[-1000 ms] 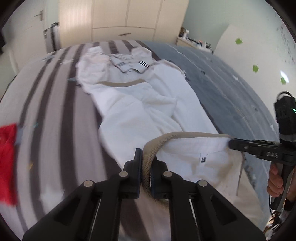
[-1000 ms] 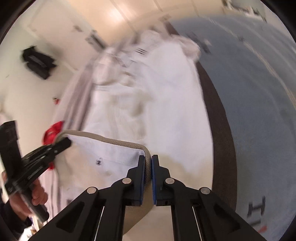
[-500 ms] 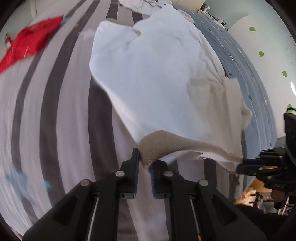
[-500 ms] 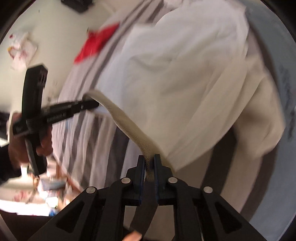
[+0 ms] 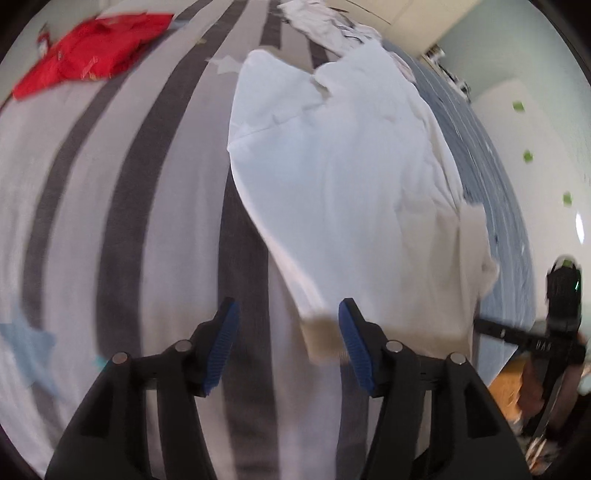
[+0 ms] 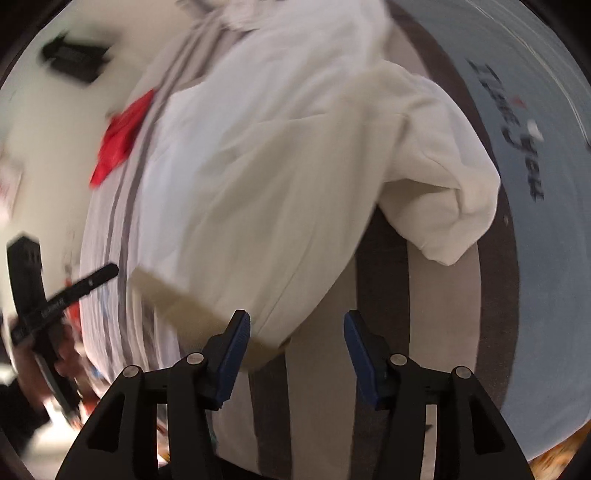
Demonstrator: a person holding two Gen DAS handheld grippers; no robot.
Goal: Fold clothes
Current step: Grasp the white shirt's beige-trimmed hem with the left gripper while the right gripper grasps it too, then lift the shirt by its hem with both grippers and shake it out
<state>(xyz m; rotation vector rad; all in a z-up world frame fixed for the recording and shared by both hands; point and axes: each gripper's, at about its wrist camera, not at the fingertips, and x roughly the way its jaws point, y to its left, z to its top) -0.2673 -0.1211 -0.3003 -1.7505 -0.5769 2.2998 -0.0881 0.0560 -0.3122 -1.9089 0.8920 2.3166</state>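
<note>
1. Red garment (image 5: 92,48) crumpled at the far left of the bed, well apart from everything else; blurred in both views.
2. Grey-and-white striped bedspread (image 5: 122,192) spread across the left and middle of the bed, with a pale blue star shape near the left edge.
3. Left claw (image 5: 288,347) hovering low over the stripes, jaws spread wide, blue pads (image 5: 221,350) facing each other with nothing between them but bedspread and, just inside the right pad, the beige band.
4. White garment (image 5: 343,166) lying flat on the bed, running from the near edge toward the far end, its beige waistband (image 5: 325,339) at the near end, released and resting on the cover.
5. Second heap of white clothes (image 5: 325,26) at the far end, beyond the flat garment.
6. Blue-grey cover (image 5: 498,206) along the right side of the bed, under the garment's right edge.
7. Right claw (image 6: 297,347) likewise wide open, gripping nothing, near edge of the white garment just ahead of its left pad (image 6: 232,354); seen from the left view as a dark blurred tool at far right, held by a hand (image 5: 532,384).
</note>
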